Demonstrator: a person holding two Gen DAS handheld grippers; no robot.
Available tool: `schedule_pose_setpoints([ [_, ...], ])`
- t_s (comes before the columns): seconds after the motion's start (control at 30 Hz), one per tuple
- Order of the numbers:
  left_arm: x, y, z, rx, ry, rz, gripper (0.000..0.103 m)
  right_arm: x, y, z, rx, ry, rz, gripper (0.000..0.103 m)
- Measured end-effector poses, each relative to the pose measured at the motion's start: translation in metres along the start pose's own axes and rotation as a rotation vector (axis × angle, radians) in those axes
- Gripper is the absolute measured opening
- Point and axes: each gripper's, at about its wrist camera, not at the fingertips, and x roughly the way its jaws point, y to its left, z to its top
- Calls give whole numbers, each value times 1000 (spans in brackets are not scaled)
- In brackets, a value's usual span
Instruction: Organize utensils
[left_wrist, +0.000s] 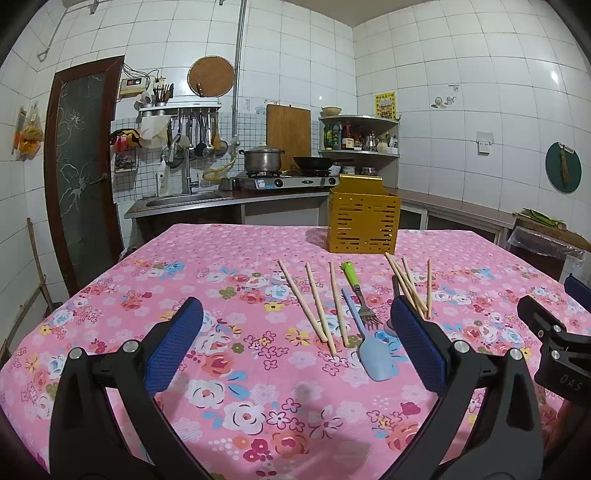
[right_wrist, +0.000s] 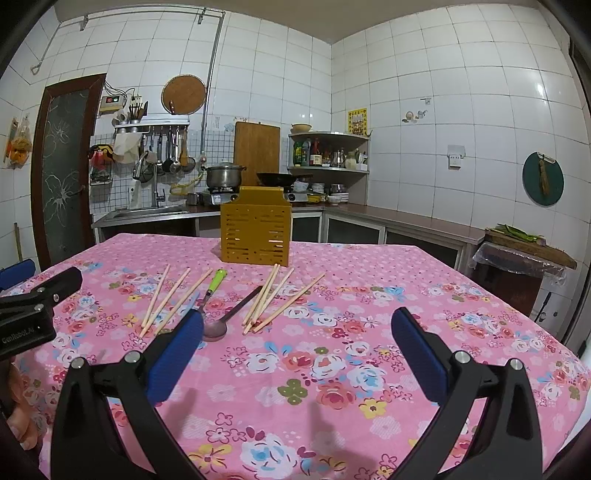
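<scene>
A yellow slotted utensil holder (left_wrist: 363, 221) (right_wrist: 255, 233) stands at the table's far side. In front of it lie three loose wooden chopsticks (left_wrist: 317, 306) (right_wrist: 167, 300), a green-handled fork (left_wrist: 357, 291) (right_wrist: 213, 283), a light blue spatula (left_wrist: 371, 343), a dark-handled spoon (right_wrist: 229, 317) and a bundle of several chopsticks (left_wrist: 410, 284) (right_wrist: 275, 297). My left gripper (left_wrist: 295, 332) is open and empty, low over the table before the utensils. My right gripper (right_wrist: 295, 336) is open and empty, to the right of the spoon.
The table carries a pink floral cloth (left_wrist: 240, 369) (right_wrist: 332, 369). Behind it runs a kitchen counter with a sink (left_wrist: 177, 199), a stove with a pot (left_wrist: 263, 158) and a wok (left_wrist: 314, 162). The other gripper shows at each view's edge (left_wrist: 554, 343) (right_wrist: 33, 310).
</scene>
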Motion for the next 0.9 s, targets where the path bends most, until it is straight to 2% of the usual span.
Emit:
schedule_pose_setpoints([
  [0.9, -1, -2, 0, 2, 3, -1, 98, 0, -2, 0, 4, -2, -5, 99],
])
